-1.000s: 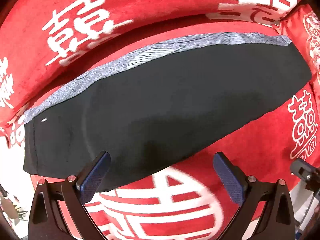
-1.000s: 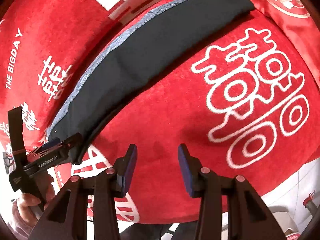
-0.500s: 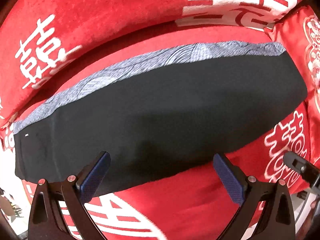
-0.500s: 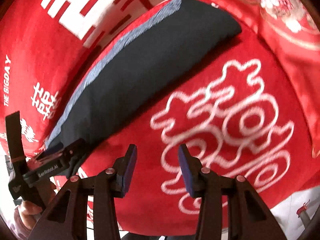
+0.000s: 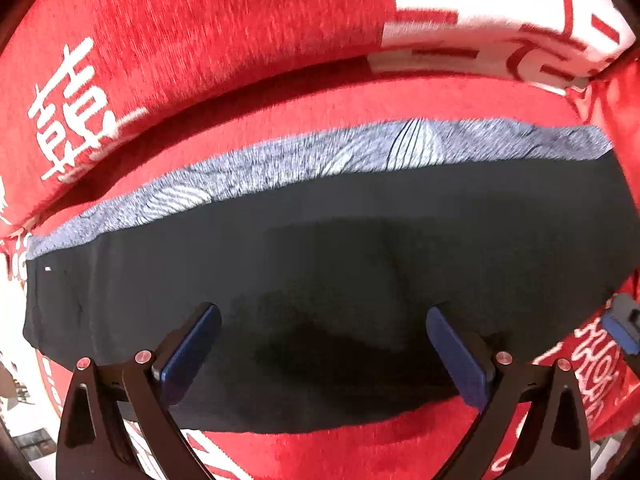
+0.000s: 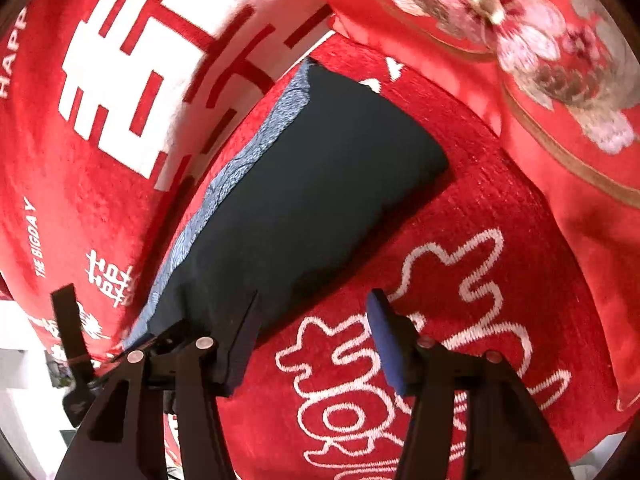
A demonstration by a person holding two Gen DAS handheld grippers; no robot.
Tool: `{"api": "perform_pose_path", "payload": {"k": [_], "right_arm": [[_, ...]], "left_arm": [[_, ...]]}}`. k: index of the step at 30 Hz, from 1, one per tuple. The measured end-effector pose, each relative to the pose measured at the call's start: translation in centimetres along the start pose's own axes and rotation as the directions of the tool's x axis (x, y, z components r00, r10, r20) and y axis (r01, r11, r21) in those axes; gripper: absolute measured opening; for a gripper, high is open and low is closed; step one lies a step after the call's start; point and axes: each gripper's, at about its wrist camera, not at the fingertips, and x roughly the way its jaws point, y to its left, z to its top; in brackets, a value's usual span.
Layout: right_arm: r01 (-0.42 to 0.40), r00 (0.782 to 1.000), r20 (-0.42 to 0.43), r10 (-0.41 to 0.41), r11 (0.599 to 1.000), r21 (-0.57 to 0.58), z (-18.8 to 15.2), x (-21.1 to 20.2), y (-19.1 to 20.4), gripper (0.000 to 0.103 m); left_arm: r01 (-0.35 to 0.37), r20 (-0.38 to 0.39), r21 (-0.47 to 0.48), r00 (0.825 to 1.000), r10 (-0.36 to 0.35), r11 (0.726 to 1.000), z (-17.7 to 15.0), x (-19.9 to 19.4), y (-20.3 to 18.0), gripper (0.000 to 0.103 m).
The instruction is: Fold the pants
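Note:
Dark pants (image 5: 340, 264) lie flat in a long band on a red sofa seat (image 5: 320, 448), with a grey patterned strip (image 5: 320, 160) along their far edge. My left gripper (image 5: 322, 354) hangs straight down over the near edge of the pants, open, nothing between its blue pads (image 5: 192, 352). In the right wrist view the same pants (image 6: 304, 200) run diagonally toward the sofa back. My right gripper (image 6: 310, 340) hovers by their near long edge; its jaws are opening and only red cover shows between them. The left gripper's body (image 6: 76, 344) appears at the lower left.
The sofa backrest (image 5: 200, 40) is covered in red cloth with large white characters. A red floral cushion (image 6: 540, 60) sits beyond the right end of the pants. Pale floor (image 6: 20, 380) shows past the seat's front edge. The right gripper's tip (image 5: 624, 324) pokes in at right.
Both grippers have slid in toward the pants, which now loom larger. The left one now hangs over the dark cloth. The right jaws have spread wider.

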Motion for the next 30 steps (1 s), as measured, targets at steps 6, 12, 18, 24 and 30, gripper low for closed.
{"api": "perform_pose_path", "payload": {"k": [6, 12, 18, 24, 30], "right_arm": [[-0.097, 0.994, 0.061, 0.093, 0.994, 0.057, 0.5, -0.1, -2.0, 0.058], [-0.16, 0.978, 0.148, 0.144, 0.982, 0.101, 2.3, 0.9, -1.9, 0.06], [-0.161, 0.976, 0.164, 0.14, 0.979, 0.127, 3.5, 2.0, -1.0, 0.06], [-0.121, 0.985, 0.134, 0.109, 0.989, 0.084, 3.9, 2.2, -0.1, 0.059], [-0.119, 0.986, 0.128, 0.11, 0.991, 0.064, 4.1, 2.7, -0.2, 0.059]], "left_arm": [[0.024, 0.034, -0.024, 0.999, -0.023, 0.999, -1.0, 0.1, 0.2, 0.103], [0.013, 0.051, -0.018, 0.999, -0.012, 1.0, -1.1, 0.1, -0.3, 0.103], [0.017, 0.05, -0.031, 0.999, -0.016, 0.999, -1.2, 0.0, -0.2, 0.103], [0.016, 0.051, -0.028, 0.999, -0.015, 0.999, -0.2, 0.4, -0.3, 0.103], [0.018, 0.051, -0.028, 0.999, -0.017, 0.999, -0.3, 0.2, -0.3, 0.103]]}}
